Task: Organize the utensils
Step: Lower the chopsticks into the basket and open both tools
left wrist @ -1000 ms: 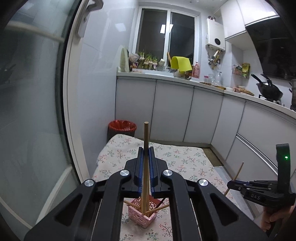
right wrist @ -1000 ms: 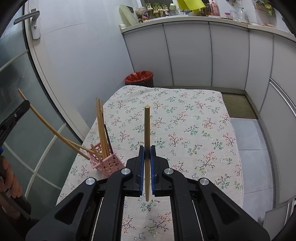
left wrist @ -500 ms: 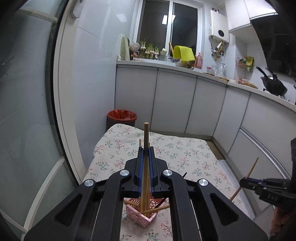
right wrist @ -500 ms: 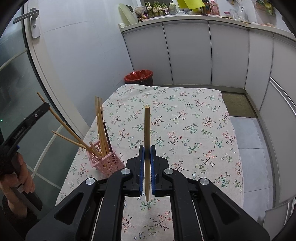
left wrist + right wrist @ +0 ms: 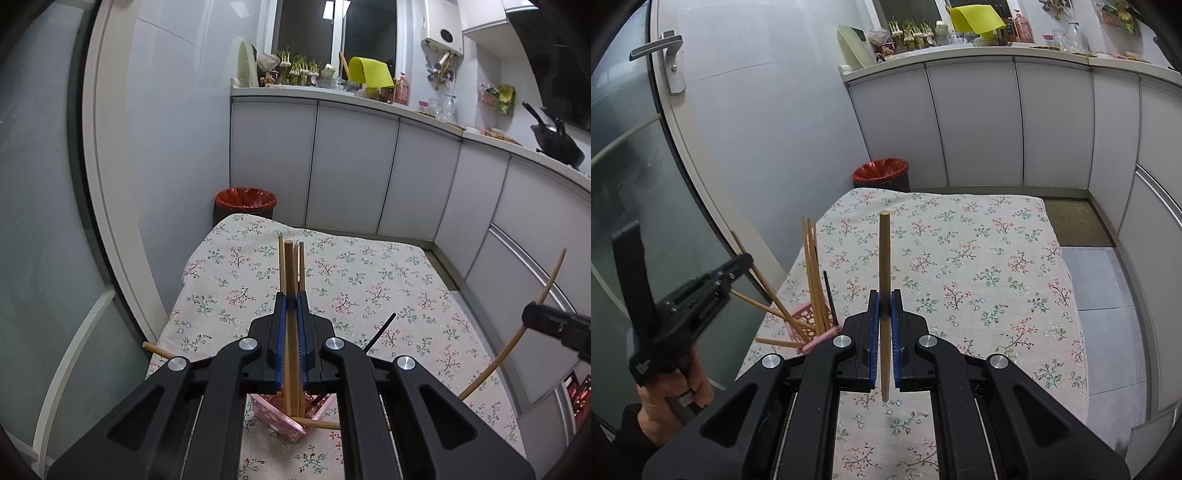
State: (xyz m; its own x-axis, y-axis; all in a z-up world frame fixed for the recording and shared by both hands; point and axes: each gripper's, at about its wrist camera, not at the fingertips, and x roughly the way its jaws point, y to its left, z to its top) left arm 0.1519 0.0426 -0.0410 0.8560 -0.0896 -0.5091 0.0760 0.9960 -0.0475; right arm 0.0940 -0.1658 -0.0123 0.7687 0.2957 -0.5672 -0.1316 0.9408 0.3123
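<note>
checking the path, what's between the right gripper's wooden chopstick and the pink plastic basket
Only bare floral tablecloth, seen in the right wrist view, between the wooden chopstick and pink plastic basket.

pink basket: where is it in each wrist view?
Left wrist: pink basket bottom centre, mostly hidden behind the left claw.
Right wrist: pink basket lower left, chopsticks standing in it.
Shared landmark: red bin beyond the table's far end.

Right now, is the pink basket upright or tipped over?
Tipped. In the right wrist view the pink basket leans on the floral tablecloth, its open mouth angled sideways and chopsticks fanning out of it.
</note>
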